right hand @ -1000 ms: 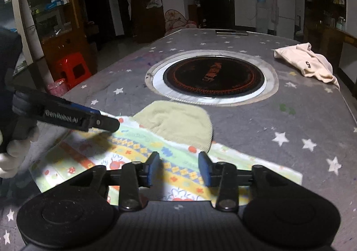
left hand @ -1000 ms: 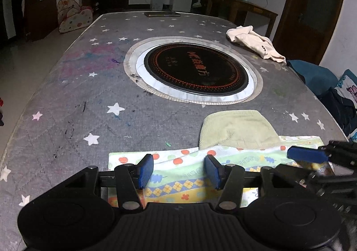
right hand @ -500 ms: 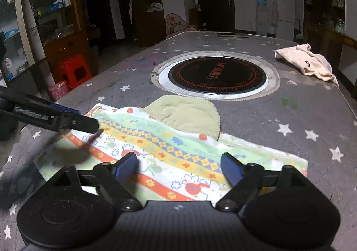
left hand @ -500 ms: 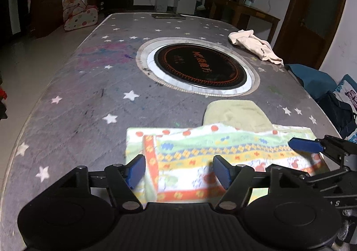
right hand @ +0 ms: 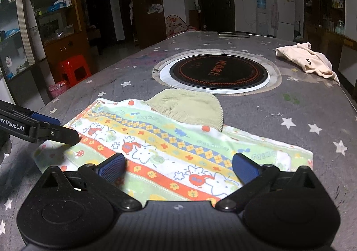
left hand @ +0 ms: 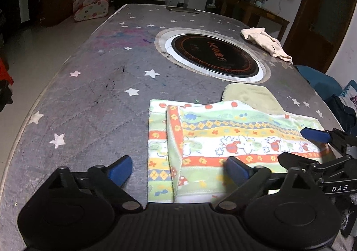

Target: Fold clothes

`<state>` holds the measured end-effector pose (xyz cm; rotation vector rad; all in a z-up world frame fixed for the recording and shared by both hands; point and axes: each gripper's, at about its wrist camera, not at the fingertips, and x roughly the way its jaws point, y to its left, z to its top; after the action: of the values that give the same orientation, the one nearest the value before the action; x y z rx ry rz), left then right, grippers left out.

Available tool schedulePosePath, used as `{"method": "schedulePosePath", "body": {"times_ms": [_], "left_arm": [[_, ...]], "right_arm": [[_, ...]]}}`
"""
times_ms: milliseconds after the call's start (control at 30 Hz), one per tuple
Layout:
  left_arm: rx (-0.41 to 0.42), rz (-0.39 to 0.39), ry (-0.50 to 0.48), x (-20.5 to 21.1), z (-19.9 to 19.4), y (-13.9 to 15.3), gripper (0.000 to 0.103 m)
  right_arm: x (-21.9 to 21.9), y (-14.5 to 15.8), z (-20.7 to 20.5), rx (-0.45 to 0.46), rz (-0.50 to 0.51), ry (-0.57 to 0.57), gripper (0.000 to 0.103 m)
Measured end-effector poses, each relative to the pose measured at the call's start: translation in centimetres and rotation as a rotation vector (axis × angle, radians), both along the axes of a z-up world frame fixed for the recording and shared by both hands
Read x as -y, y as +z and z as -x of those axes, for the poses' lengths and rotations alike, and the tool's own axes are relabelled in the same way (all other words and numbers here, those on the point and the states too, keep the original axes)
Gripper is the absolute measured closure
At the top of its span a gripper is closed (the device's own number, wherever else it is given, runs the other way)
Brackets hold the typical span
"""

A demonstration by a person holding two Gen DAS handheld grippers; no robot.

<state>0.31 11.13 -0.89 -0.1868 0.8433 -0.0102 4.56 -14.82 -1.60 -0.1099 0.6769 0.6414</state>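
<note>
The bright striped cartoon cloth is lying flat near the front edge of the grey star-patterned table. Only the left view is showing its folded-over left flap. The left gripper and right gripper are hanging spread wide, holding nothing. A cream garment is sitting far off, with lots of bare table between.

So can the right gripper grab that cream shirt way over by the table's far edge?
Probably not from here. The right gripper hangs open over the patterned cloth, and the cream shirt lies far across the table, beyond the round cooktop. Nothing blocks it.
</note>
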Motion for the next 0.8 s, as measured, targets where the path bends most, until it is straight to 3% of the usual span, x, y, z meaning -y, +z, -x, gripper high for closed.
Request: {"method": "schedulePosePath", "body": {"times_ms": [567,800], "left_arm": [[-0.007,-0.072,0.006,1.2,-0.2,-0.5,0.000],[-0.032,-0.059,0.027,0.9,0.0,-0.2,0.000]], "right_arm": [[0.1,-0.1,-0.1,-0.004,-0.005,0.007,0.000],[0.0,0.7,0.5,-0.008,-0.017,0.021,0.000]]}}
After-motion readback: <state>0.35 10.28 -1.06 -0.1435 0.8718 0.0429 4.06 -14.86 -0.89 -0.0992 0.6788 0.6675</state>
